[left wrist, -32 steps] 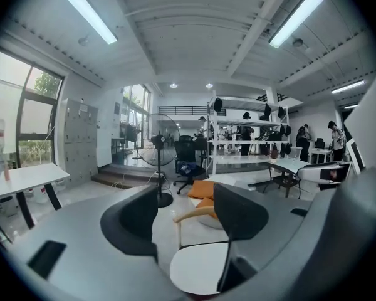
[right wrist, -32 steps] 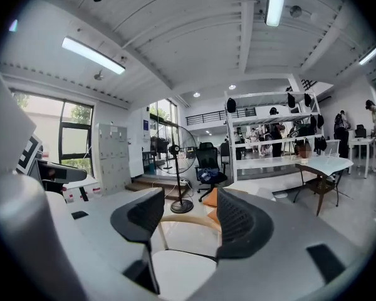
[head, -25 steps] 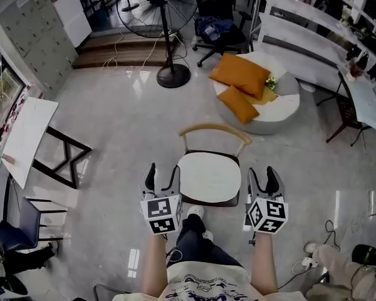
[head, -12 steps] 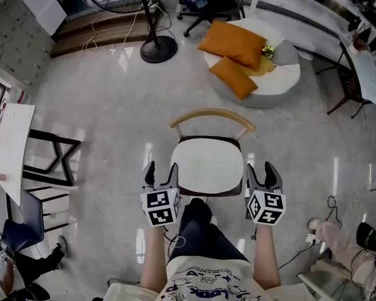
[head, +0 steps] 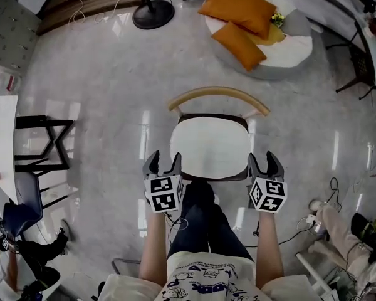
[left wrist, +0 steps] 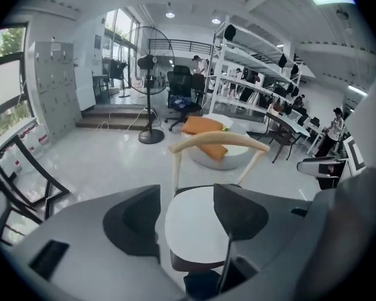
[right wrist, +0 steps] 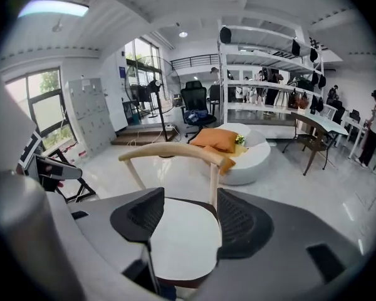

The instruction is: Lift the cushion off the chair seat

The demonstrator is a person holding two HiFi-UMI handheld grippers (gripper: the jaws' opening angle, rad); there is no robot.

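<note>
Approach: left gripper [head: 163, 162] and right gripper [head: 263, 162] flank cushion [head: 210, 147], fingers wide, empty. Next: reach edges, pinch, lift off chair [head: 218, 95].

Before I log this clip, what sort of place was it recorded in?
Probably an open-plan office or studio rather than a home: there is a black swivel office chair, tall white shelving along one side, a bank of grey lockers and a pedestal fan.

Orange pillows [head: 241, 8] on round pouf [head: 294, 52]; probably fan base [head: 153, 14].
</note>
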